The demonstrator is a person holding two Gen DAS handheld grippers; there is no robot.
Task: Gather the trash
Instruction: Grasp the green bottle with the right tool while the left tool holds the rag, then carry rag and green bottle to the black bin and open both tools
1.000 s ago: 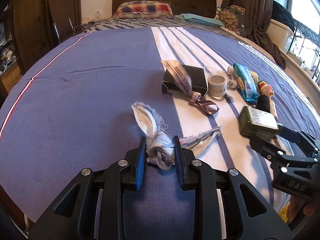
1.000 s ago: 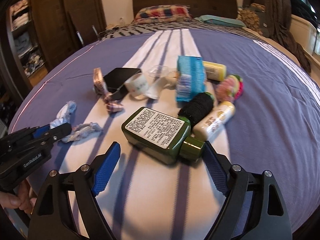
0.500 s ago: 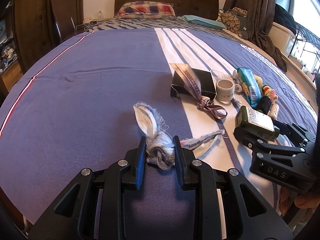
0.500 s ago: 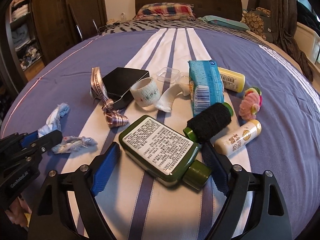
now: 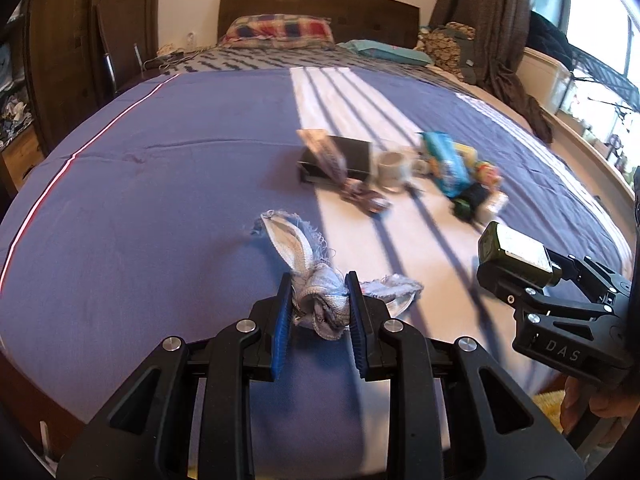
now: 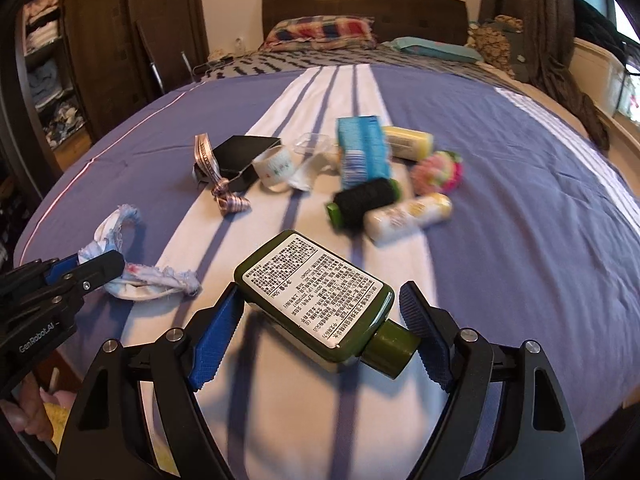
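Note:
My left gripper [image 5: 318,296] is shut on a frayed pale-blue rag [image 5: 316,300] and holds it just above the near edge of the bed; it also shows in the right wrist view [image 6: 120,264]. My right gripper [image 6: 320,312] is shut on a flat dark-green bottle [image 6: 316,296] with a white label, lifted off the bedspread; it shows at the right of the left wrist view [image 5: 516,256]. More items lie further up the bed: a ribbon [image 6: 218,184], a black box [image 6: 240,152], a paper cup [image 6: 276,166], a blue packet [image 6: 362,152].
A black thread spool [image 6: 366,200], two yellow-white tubes [image 6: 408,216], a pink knitted flower [image 6: 438,170] and a clear plastic lid [image 6: 314,144] lie on the purple and white striped bedspread [image 6: 520,200]. Wardrobe at left, pillows and headboard behind, curtains at right.
Both grippers have pulled back toward the near bed edge. The right gripper has closed on the green bottle and lifted it away from the spool. The rag stays gripped.

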